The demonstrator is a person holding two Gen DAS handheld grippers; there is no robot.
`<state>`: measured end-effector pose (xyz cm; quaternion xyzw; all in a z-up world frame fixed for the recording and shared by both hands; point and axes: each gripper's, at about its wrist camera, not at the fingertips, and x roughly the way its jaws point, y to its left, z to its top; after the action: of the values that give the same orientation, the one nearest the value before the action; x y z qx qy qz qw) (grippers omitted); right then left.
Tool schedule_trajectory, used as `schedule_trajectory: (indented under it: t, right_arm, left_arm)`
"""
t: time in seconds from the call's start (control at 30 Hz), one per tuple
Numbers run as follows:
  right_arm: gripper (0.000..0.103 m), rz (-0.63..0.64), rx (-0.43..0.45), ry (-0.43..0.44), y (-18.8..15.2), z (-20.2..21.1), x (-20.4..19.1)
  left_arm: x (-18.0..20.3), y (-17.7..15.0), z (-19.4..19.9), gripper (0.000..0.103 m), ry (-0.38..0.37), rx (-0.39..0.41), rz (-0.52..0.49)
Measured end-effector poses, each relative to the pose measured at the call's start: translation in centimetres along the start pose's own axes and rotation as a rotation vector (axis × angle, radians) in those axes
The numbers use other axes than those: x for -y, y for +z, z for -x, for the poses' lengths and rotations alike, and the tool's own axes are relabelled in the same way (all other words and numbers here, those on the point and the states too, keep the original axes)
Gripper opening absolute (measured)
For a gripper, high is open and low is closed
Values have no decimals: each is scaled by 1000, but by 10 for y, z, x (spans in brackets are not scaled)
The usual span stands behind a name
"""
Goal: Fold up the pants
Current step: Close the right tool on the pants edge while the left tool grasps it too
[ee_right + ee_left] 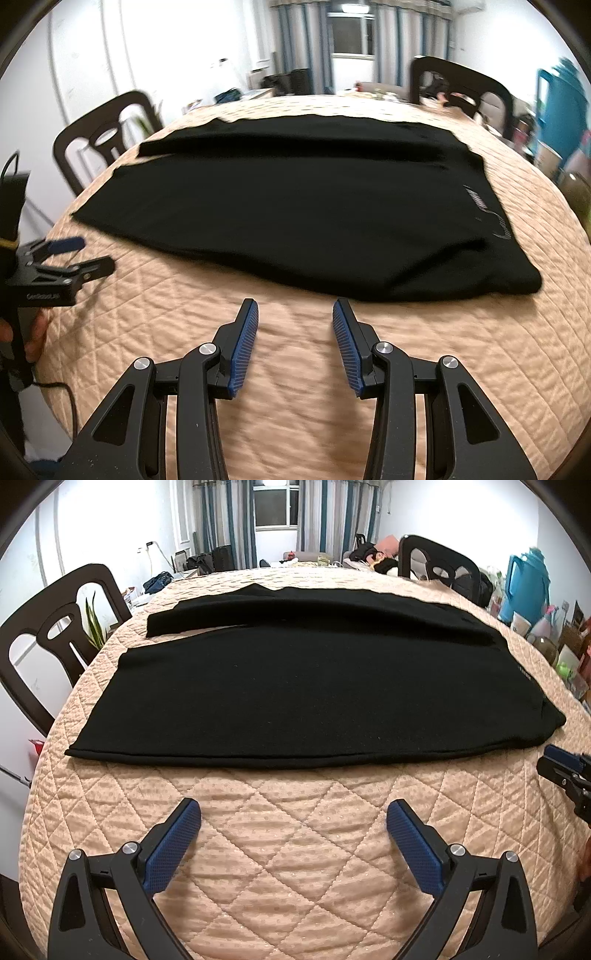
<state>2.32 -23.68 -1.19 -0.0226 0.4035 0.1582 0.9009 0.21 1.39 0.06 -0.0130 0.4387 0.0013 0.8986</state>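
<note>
Black pants lie flat across the quilted peach table cover, legs running to the left and the waist at the right; one leg lies behind the other. They also show in the right wrist view, with a grey logo near the waist. My left gripper is open and empty, above the cover just short of the pants' near edge. My right gripper is open and empty, close to the near edge by the waist. Each gripper shows at the edge of the other's view: the right one and the left one.
Dark wooden chairs stand at the left and far right of the table. A blue jug and several cups and bottles crowd the table's right edge. A cable hangs by the left gripper.
</note>
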Motion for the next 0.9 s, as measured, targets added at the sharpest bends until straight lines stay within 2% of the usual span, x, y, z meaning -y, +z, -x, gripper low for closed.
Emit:
schedule_trajectory:
  t: [0.2, 0.3, 0.43, 0.6, 0.67, 0.73, 0.83, 0.9]
  right_arm:
    - [43, -162, 13, -28, -3, 8, 50]
    - [43, -240, 24, -9, -1, 9, 69]
    - [43, -327, 40, 15, 5, 4, 82]
    - [43, -464, 75, 45, 7, 3, 107]
    - [43, -512, 93, 32, 6, 5, 118]
    - [43, -568, 102, 70, 5, 3, 129]
    - [43, -590, 116, 75, 9, 0, 131]
    - [43, -607, 135, 70, 11, -1, 130]
  left_arm:
    - [-35, 3, 3, 100, 12, 14, 121]
    - [-50, 6, 2, 99, 18, 11, 175]
    - [-63, 10, -1, 99, -13, 17, 240]
    - [-76, 19, -7, 98, -24, 38, 297]
    - [-80, 21, -9, 98, -37, 45, 318]
    - [-82, 23, -9, 98, -43, 53, 334]
    - [-85, 28, -13, 98, -33, 61, 345]
    - [-85, 33, -17, 93, -12, 64, 345]
